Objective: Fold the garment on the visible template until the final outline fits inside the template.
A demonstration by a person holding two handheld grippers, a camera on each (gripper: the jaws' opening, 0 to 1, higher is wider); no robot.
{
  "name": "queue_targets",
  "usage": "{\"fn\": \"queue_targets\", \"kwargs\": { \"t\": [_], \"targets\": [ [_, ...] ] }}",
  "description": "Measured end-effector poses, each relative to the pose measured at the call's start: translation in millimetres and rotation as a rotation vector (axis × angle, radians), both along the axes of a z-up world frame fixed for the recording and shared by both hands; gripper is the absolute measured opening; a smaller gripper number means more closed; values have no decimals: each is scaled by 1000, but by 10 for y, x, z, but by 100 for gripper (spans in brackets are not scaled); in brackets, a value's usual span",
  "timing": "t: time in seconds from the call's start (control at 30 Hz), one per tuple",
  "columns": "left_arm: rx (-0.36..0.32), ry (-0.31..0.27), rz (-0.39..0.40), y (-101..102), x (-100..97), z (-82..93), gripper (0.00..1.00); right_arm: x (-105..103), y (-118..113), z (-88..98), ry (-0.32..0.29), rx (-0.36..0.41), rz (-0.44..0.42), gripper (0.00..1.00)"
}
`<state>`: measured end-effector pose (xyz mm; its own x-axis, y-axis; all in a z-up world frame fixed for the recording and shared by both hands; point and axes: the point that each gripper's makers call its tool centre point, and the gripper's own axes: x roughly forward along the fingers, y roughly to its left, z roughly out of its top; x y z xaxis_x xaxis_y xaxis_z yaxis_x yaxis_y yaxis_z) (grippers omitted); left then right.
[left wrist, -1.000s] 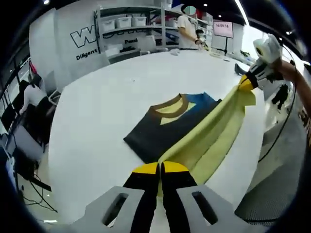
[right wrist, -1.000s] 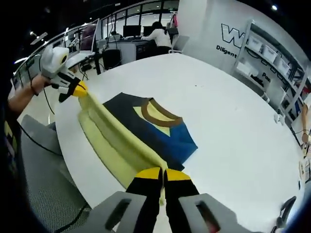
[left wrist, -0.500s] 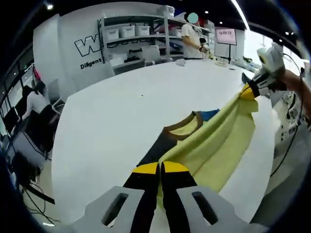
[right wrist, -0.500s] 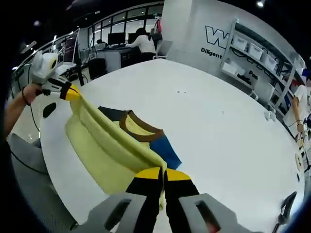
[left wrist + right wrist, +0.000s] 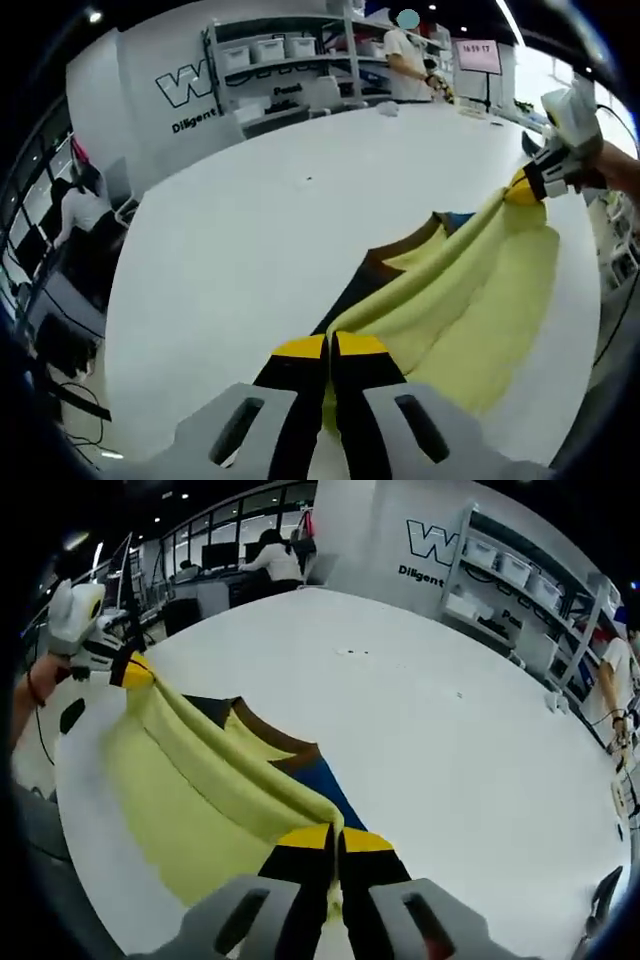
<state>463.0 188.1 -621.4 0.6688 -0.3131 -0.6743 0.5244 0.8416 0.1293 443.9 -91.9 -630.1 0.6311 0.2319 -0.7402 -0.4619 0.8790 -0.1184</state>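
A shirt lies on the white table (image 5: 240,230), its yellow back (image 5: 470,300) lifted and stretched between both grippers. My left gripper (image 5: 331,350) is shut on one corner of the yellow fabric; the same gripper (image 5: 132,670) appears at the left of the right gripper view, held by a hand. My right gripper (image 5: 335,840) is shut on the other corner, and it appears too at the right (image 5: 530,188) of the left gripper view. Under the raised fabric I see the brown collar (image 5: 262,742), a dark panel (image 5: 350,295) and a blue panel (image 5: 322,780).
The round white table (image 5: 450,740) spreads wide beyond the shirt. White shelves with bins (image 5: 270,60) stand at the back by a wall with lettering. A person (image 5: 405,65) stands at the table's far side; another sits at desks (image 5: 275,560).
Both grippers have carried the yellow fabric forward over the shirt. It now covers most of the dark and blue panels, leaving the collar and thin strips showing.
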Motion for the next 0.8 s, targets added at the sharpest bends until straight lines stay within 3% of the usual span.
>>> {"fn": "queue_targets", "kwargs": {
  "t": [0.43,0.63,0.8],
  "targets": [
    [41,70,20,10,38,-380,1,100,-5,-383,14,-32,27,0],
    [68,73,-16,5,-21,-400,1,67,4,-375,20,-32,38,0],
    [50,114,-8,22,-66,-420,0,-8,26,-390,81,-68,83,0]
  ]
}}
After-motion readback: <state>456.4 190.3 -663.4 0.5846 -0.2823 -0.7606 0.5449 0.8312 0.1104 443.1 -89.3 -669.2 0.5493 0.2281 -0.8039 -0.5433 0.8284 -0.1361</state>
